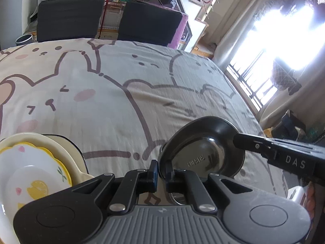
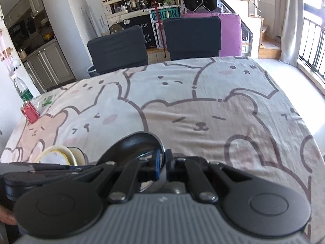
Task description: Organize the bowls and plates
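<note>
A black-rimmed steel bowl (image 1: 203, 154) is held tilted above the cartoon tablecloth (image 1: 121, 93). My left gripper (image 1: 161, 172) is shut on the bowl's near rim. My right gripper (image 2: 161, 166) is shut on the opposite rim of the same bowl (image 2: 134, 144); its body enters the left wrist view from the right (image 1: 284, 154). A stack of plates (image 1: 30, 174), white with lemon and flower prints on yellow and cream ones, lies at the lower left. Its cream edge also shows in the right wrist view (image 2: 59, 152).
Two dark chairs (image 2: 154, 40) stand at the table's far edge. A red can (image 2: 30, 112) and a plastic bottle (image 2: 22, 91) stand at the far left corner. A bright window with railing (image 1: 284, 61) is to the right.
</note>
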Available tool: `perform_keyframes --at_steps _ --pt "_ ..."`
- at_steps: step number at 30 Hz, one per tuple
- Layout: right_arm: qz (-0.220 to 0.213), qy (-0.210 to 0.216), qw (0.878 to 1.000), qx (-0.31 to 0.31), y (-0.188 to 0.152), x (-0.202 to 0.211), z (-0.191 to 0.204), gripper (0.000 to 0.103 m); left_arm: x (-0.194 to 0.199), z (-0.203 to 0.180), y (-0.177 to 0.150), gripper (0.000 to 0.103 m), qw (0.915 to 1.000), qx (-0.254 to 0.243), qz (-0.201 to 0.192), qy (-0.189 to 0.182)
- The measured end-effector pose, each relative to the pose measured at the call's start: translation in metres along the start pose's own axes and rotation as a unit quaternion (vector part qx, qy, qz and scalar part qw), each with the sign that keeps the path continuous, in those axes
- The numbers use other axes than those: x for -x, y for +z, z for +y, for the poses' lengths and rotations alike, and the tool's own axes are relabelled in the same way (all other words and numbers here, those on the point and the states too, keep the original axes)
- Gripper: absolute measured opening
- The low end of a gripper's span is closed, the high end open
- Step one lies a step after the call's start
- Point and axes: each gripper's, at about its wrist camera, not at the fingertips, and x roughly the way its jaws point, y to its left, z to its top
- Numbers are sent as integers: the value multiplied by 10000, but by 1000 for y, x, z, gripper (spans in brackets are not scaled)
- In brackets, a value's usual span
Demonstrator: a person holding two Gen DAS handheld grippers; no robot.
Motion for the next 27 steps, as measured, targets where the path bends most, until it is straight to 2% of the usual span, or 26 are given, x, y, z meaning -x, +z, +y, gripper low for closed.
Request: perform_keyframes --at_steps 9,16,27 --pt "356 -354 9986 150 -8 -11 -15 7 -15 -19 -10 9 9995 -239 163 -159" --pt "398 -484 9980 45 -10 -14 -29 7 -27 -33 -17 10 9982 -463 303 -221" --pt "592 -560 9963 266 -6 -29 -25 7 -29 -32 -16 10 9978 -510 382 -185"
